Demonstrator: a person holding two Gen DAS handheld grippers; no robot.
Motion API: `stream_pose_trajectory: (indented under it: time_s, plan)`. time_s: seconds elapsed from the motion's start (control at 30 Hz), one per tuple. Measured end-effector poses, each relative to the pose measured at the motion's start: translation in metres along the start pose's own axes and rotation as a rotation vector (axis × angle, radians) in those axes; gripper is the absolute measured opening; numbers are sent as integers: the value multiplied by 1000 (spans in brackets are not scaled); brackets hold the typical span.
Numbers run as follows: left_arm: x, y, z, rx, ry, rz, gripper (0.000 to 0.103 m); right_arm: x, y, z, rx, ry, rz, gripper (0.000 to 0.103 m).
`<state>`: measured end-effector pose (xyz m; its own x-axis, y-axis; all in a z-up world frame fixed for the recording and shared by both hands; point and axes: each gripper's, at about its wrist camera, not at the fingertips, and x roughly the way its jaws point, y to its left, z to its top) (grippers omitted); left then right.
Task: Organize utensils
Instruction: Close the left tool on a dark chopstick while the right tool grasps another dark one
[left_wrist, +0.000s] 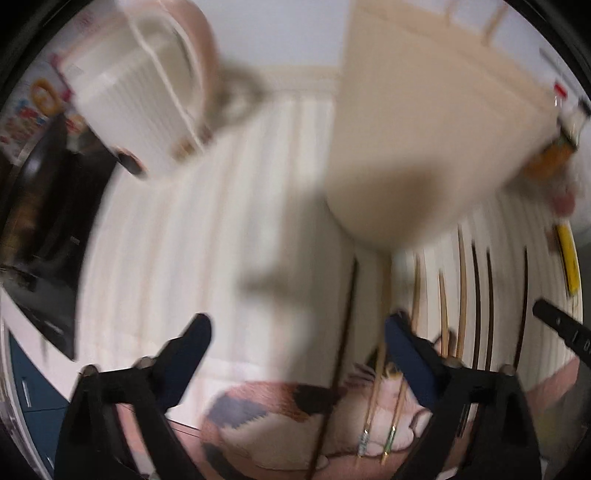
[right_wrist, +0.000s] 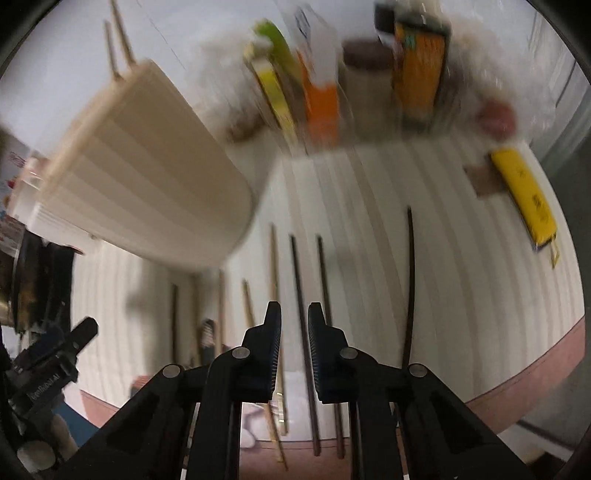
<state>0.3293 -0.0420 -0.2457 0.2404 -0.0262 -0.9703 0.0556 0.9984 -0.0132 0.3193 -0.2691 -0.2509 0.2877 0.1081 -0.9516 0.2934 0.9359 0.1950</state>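
My left gripper (left_wrist: 297, 354): wide open, holding nothing.
My right gripper (right_wrist: 294, 354): nearly closed, empty, above chopsticks (right_wrist: 301, 317) by the table's (right_wrist: 461, 295) near edge.

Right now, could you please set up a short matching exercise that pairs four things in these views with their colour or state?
Things:
1. left tongs
2. right tongs
3. utensil holder
4. flat packet at the table's right edge

Colour or state:
A. yellow
B. cream, ribbed, two sticks already in it
C. wide apart, nothing gripped
D. nearly closed over a dark chopstick, no contact visible

Pairs: 1-C, 2-D, 3-B, 4-A
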Motion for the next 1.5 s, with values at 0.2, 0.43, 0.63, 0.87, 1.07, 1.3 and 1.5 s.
stream_pose_trajectory:
  time_s: [0.2,0.43,0.63,0.87,1.07,1.3,1.5]
  plan:
    - [53,-27,-18,110,135,11,53,42,-16,-11,-15,89,-36,15]
    - [66,-29,-21,123,144,59,4,78,-13,-9,-43,181,-62,15]
    - [62,5,-27,8,176,61,4,85,-5,-17,-98,199,-152,6]
    - [55,14,-51,27,191,46,4,72,-14,-55,-115,253,-152,5]
    - [54,-1,-68,62,190,47,4,69,-13,-64,-125,294,-192,6]
    - [64,-5,-43,87,208,36,5,94,-5,-33,-128,345,-228,7]
    - [70,-4,-30,83,211,28,5,101,1,-17,-137,372,-234,7]
